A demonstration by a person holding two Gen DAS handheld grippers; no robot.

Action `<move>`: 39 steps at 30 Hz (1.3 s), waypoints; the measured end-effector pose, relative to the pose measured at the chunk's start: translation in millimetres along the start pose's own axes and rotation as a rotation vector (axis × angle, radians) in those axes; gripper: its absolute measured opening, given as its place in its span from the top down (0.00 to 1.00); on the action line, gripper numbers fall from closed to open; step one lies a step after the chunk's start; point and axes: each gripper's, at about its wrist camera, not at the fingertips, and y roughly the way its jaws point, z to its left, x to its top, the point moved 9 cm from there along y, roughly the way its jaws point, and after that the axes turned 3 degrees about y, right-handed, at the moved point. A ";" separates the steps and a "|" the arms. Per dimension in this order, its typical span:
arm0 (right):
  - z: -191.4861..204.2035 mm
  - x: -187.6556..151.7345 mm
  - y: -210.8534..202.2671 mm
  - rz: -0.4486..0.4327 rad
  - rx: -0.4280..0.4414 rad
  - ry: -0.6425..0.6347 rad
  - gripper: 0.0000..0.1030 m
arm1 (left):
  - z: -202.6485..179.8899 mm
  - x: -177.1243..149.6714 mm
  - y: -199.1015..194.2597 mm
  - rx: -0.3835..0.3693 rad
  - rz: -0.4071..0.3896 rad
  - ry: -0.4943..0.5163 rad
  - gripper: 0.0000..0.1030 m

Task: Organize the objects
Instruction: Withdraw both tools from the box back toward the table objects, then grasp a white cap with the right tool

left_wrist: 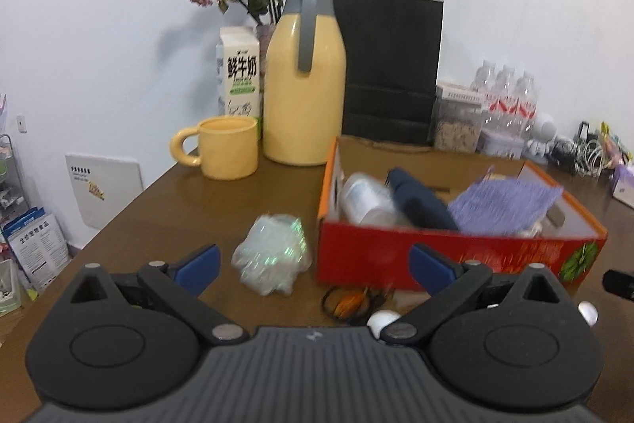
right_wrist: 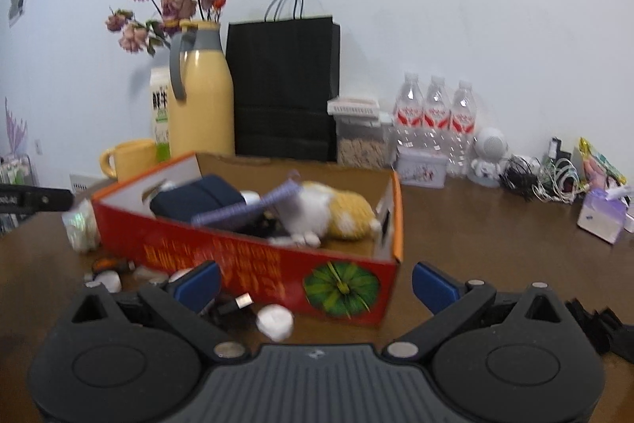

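Both claws stand wide open with nothing between their blue pads. The left gripper (left_wrist: pixel 313 266) hovers low over the brown table (left_wrist: pixel 245 193), facing a crumpled iridescent plastic wrap (left_wrist: pixel 271 254) that lies just left of the red cardboard box (left_wrist: pixel 396 252). The right gripper (right_wrist: pixel 315 284) faces the box's long front wall (right_wrist: pixel 253 264).

The box already holds a white bottle (left_wrist: pixel 366 203), a dark blue case (left_wrist: pixel 420 205), a purple notebook (left_wrist: pixel 507 205) and a white-and-yellow plush toy (right_wrist: pixel 329 211). Loose items remain on the table in front of it: a USB plug (right_wrist: pixel 237 304), a small white lump (right_wrist: pixel 274 320), an orange-and-black tangle (left_wrist: pixel 348 302) and a few white pieces (right_wrist: pixel 109 280) I cannot identify through the blur.

Judging the risks:
1. The wrap looks light and springy, so closing on it may only flatten it, or it may slip out on the lift.
2. The wrap sits close to the box wall, and a wide-open pad could push the box and scatter the small items beside it.
3. The notebook leans propped on the other contents, so a dropped item may knock it over the rim.
4. The 2 grippers work near each other at the box's left end and could collide.
5. The small pieces are low and may roll away from a pinch.
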 end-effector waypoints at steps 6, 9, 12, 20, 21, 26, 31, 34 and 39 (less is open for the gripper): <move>-18.4 -31.0 -4.3 0.076 -0.012 0.009 0.00 | 19.0 -21.4 -6.8 0.023 0.048 -0.005 0.00; -24.4 -44.4 -2.5 0.115 -0.017 0.018 0.00 | 30.0 -28.4 -9.8 0.037 0.064 -0.015 0.00; -26.9 -52.9 3.1 0.145 -0.022 0.027 0.00 | 38.5 -32.0 -14.0 0.044 0.068 -0.029 0.00; -14.6 -50.2 31.6 0.204 0.002 0.019 0.25 | 53.4 -36.7 -18.2 0.058 0.078 -0.053 0.00; -13.5 -51.3 35.4 0.216 0.004 0.018 0.34 | 54.9 -37.2 -18.8 0.058 0.078 -0.055 0.00; -4.9 -49.4 38.9 0.211 0.027 0.025 0.72 | 59.3 -37.6 -17.7 0.059 0.081 -0.063 0.00; 0.0 -47.5 38.2 0.198 0.025 0.018 0.73 | 59.9 -38.3 -15.9 0.060 0.083 -0.067 0.00; 2.7 -42.2 36.1 0.161 0.023 0.022 0.73 | 60.3 -40.6 -13.3 0.059 0.090 -0.070 0.00; 8.3 -30.1 27.7 0.072 0.010 0.027 0.73 | 61.3 -42.6 -9.8 0.064 0.094 -0.073 0.00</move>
